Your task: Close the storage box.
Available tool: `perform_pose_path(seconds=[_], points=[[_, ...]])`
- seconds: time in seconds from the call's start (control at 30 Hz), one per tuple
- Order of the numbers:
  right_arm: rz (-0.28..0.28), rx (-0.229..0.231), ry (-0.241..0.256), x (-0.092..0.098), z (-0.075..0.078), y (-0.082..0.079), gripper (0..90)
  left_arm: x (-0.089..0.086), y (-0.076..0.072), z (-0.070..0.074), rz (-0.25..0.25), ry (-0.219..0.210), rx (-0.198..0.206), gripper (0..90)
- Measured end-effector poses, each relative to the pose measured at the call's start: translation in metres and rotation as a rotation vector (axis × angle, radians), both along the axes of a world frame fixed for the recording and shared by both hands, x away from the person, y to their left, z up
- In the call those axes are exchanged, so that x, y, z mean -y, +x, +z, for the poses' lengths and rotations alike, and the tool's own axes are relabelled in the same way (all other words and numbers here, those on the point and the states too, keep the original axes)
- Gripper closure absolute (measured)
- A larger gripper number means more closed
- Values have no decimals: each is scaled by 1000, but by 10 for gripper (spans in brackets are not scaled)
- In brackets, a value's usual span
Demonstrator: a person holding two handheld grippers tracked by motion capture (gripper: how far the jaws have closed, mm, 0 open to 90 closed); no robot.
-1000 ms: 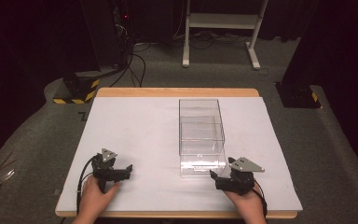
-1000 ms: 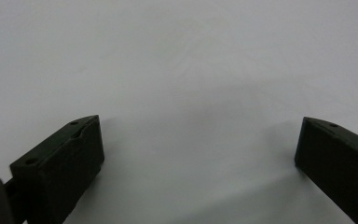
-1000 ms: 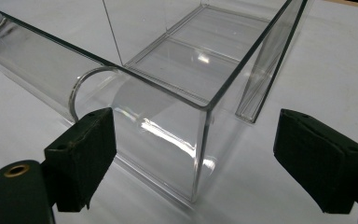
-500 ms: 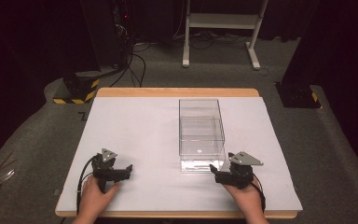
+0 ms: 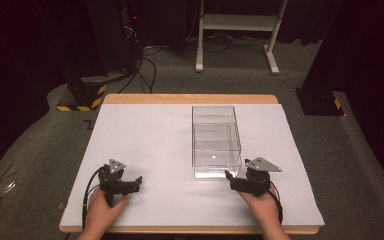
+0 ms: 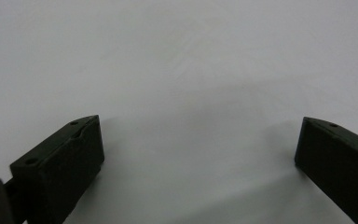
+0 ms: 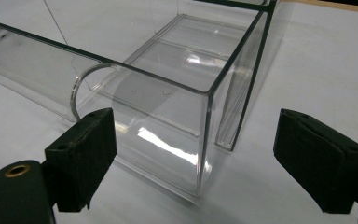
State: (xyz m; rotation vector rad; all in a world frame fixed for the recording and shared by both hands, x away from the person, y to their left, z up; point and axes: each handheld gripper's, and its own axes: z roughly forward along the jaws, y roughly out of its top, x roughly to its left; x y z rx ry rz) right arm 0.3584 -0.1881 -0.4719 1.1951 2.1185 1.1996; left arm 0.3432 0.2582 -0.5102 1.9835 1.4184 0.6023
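A clear plastic box with an open top stands on the white table, right of centre. Its near right corner stands close ahead of my right gripper, whose jaws are open and wide apart, empty. In the high view my right gripper sits just in front of the box's near right end, pointing left toward it. My left gripper rests low on the table at the near left, far from the box. It is open with only bare white surface between its jaws.
The table's wooden edge runs along the far side. Beyond it on the dark floor stand a white frame stand, cables and yellow-black striped bases. Bare table surface lies between the two grippers.
My right gripper has moved slightly forward and left, closer to the box's near right corner. The left gripper has stayed put.
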Motion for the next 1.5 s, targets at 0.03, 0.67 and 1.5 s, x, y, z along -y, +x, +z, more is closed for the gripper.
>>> perform_pose_path(seconds=[0.03, 0.67, 1.5], points=[[-2, 1, -1, 0, 0, 1, 133, 0, 0, 0, 0, 0, 0, 14], [-45, 16, 12, -2, -1, 22, 133, 0, 0, 0, 0, 0, 0, 14], [-107, 13, 40, -7, -2, 50, 138, 0, 0, 0, 1, -2, -1, 14]])
